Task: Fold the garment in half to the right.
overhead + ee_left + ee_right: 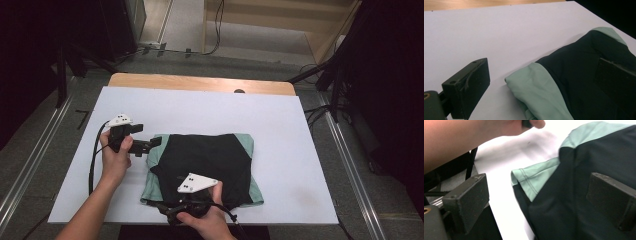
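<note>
A folded garment (pixel 202 167) — black with pale green sleeves and edges — lies flat on the white worktop (pixel 260 115), a little toward 6 o'clock of its middle.

The left gripper (pixel 150 145) sits at the garment's 9 o'clock edge, near its far-left corner. In the left gripper view its jaws stand wide apart: one jaw is over bare worktop, the other over the black cloth, and the green folded sleeve (pixel 536 90) lies in the gap between them. Whether either jaw presses on the cloth I cannot tell; nothing is clamped.

The right gripper (pixel 172 210) is at the garment's near edge, around 7 o'clock, held by the right hand (pixel 207 220) at the worktop's front rim. In the right gripper view its jaws are likewise spread wide — one hangs off the worktop's edge, the other lies over the black fabric, with the garment's green-hemmed corner (pixel 534 180) between them, ungripped. The left hand (pixel 474 135) shows beyond, at 11 o'clock.
</note>
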Motion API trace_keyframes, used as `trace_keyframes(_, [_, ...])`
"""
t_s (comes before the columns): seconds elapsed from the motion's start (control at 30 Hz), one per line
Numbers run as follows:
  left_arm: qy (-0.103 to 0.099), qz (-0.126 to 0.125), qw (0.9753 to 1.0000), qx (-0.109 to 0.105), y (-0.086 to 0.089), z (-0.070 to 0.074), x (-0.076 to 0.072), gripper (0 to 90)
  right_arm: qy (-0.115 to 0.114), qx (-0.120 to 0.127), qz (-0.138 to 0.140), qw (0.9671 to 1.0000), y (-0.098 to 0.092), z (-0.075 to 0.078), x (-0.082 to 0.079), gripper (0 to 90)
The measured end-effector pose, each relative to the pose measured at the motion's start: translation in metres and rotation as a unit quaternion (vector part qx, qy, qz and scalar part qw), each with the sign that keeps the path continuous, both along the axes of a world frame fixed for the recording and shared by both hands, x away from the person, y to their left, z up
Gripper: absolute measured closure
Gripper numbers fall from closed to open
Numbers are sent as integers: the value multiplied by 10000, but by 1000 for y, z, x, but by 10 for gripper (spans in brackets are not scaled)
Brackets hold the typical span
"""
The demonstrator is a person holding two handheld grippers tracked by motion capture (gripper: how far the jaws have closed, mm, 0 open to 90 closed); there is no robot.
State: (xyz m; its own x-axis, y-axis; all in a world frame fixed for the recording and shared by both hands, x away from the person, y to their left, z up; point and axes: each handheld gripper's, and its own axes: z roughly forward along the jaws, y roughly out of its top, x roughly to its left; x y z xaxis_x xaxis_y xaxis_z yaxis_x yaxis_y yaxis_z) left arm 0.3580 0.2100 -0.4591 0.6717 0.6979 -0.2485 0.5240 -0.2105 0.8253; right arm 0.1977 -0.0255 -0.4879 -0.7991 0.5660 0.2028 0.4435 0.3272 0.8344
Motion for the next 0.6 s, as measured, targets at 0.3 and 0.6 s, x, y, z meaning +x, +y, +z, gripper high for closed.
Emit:
trace_keyframes(0.3, [4, -7, 10000, -11, 6, 0, 2, 15, 46, -351, 113, 9993, 25, -10, 4, 63])
trace_keyframes(0.6, [1, -10, 10000, -62, 7, 0, 3, 18, 54, -577, 15, 9983, 40, -16, 7, 111])
